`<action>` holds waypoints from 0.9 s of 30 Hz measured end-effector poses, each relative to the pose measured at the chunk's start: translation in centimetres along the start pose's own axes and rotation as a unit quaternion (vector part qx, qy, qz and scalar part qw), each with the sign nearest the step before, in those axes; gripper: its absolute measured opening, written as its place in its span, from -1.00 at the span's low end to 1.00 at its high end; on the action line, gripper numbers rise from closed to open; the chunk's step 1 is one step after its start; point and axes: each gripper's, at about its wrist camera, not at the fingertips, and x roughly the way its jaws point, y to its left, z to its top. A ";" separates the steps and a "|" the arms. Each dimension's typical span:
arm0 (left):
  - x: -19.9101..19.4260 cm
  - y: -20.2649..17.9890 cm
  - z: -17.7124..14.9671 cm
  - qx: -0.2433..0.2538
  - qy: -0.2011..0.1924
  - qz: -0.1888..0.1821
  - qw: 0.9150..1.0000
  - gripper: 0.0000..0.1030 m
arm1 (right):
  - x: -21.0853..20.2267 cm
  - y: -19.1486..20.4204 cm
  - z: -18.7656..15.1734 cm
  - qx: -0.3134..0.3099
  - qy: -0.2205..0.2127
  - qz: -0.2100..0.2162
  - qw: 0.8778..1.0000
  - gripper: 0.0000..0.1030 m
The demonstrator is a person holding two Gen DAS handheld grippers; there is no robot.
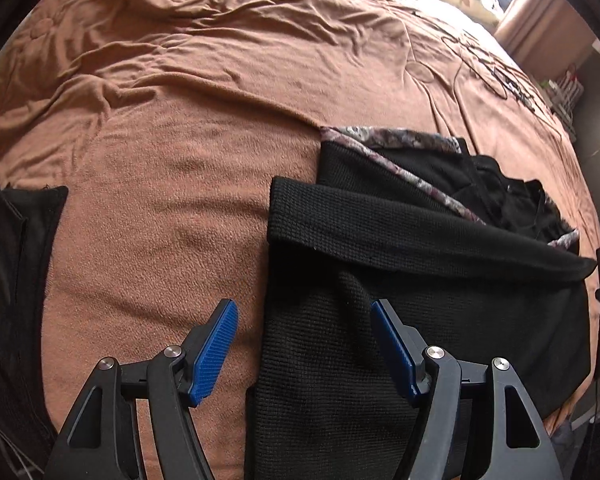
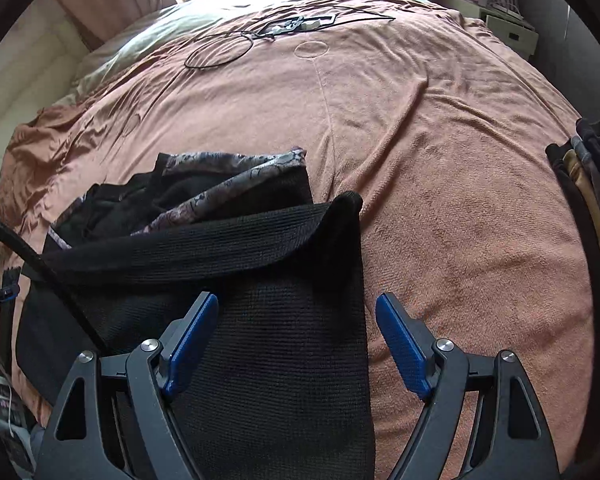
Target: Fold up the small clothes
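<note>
Two sets of jaws hang spread and empty over one black waffle-knit garment with floral-patterned grey trim (image 1: 380, 248), which lies on the rust-brown fleece bedspread (image 1: 180, 140) near the bed's near edge. My left gripper (image 1: 304, 344) straddles the garment's left border, one blue pad over bare bedspread and the other over knit; my right gripper (image 2: 296, 340) straddles the opposite border the same way. I judge that placing deliberate: each side sits ready to pinch an edge for the next fold. A broad black band is already turned across the garment's middle, and beyond it the trimmed part lies loosely bunched, so the fold looks partly made and untidy at the far end.

Open bedspread stretches wide beyond and to both sides, giving plenty of room to sweep an edge over. A second dark cloth (image 1: 16, 280) lies well apart on the left. A stack of dark and tan folded pieces (image 2: 588, 200) sits at the right rim. A thin black cable (image 2: 228, 46) loops far up the bed, clear of my work.
</note>
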 end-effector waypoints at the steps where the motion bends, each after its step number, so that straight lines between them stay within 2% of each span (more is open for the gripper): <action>1: 0.4 -0.3 -0.1 0.010 0.006 0.011 1.000 0.37 | 0.3 0.2 0.1 -0.006 0.002 -0.008 1.000 0.55; 4: 1.5 -0.7 -0.1 0.029 0.014 0.041 0.999 0.37 | 1.5 0.7 0.2 -0.019 0.015 -0.031 0.999 0.55; 11: 3.8 0.1 1.5 0.022 0.024 0.053 0.998 0.37 | 4.9 1.3 0.9 -0.029 0.043 -0.060 0.997 0.55; 27: 6.8 0.4 9.0 0.022 0.002 0.058 0.998 0.37 | 9.7 0.5 6.1 -0.014 0.012 -0.068 0.997 0.55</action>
